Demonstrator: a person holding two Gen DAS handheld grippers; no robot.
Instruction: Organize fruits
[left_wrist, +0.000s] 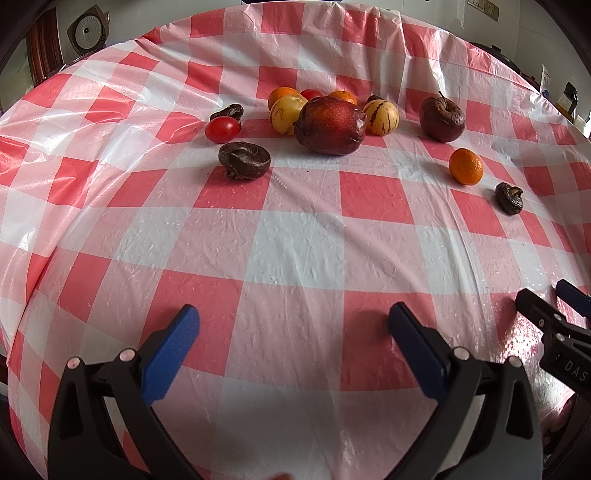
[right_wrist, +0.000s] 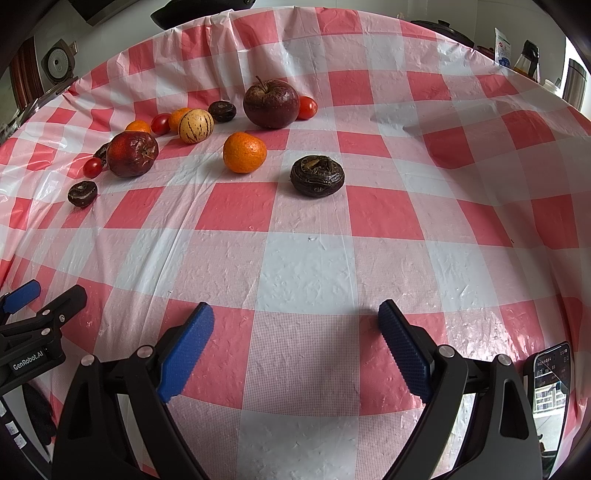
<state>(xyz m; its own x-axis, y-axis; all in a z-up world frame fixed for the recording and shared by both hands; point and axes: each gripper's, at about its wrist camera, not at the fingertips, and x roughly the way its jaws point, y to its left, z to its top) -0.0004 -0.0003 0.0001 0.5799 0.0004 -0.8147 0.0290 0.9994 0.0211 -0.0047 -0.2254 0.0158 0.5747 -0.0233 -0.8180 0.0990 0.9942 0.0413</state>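
Fruits lie scattered on the red-and-white checked tablecloth (left_wrist: 295, 236). In the left wrist view a big wrinkled red apple (left_wrist: 330, 124) sits mid-far, with a dark apple (left_wrist: 441, 119), an orange (left_wrist: 466, 166), a striped yellow melon (left_wrist: 381, 117), a red tomato (left_wrist: 222, 129) and dark shrivelled fruits (left_wrist: 244, 160) around it. In the right wrist view an orange (right_wrist: 244, 152) and a dark shrivelled fruit (right_wrist: 317, 175) lie nearest, the dark apple (right_wrist: 270, 104) behind. My left gripper (left_wrist: 293, 328) is open and empty. My right gripper (right_wrist: 296, 325) is open and empty. Both hover near the table's front, far from the fruits.
A phone (right_wrist: 551, 391) lies at the table's front right edge. Bottles and a packet (right_wrist: 526, 57) stand beyond the far right edge. A round appliance (left_wrist: 88, 33) sits at the back left. The right gripper shows in the left wrist view (left_wrist: 554, 317).
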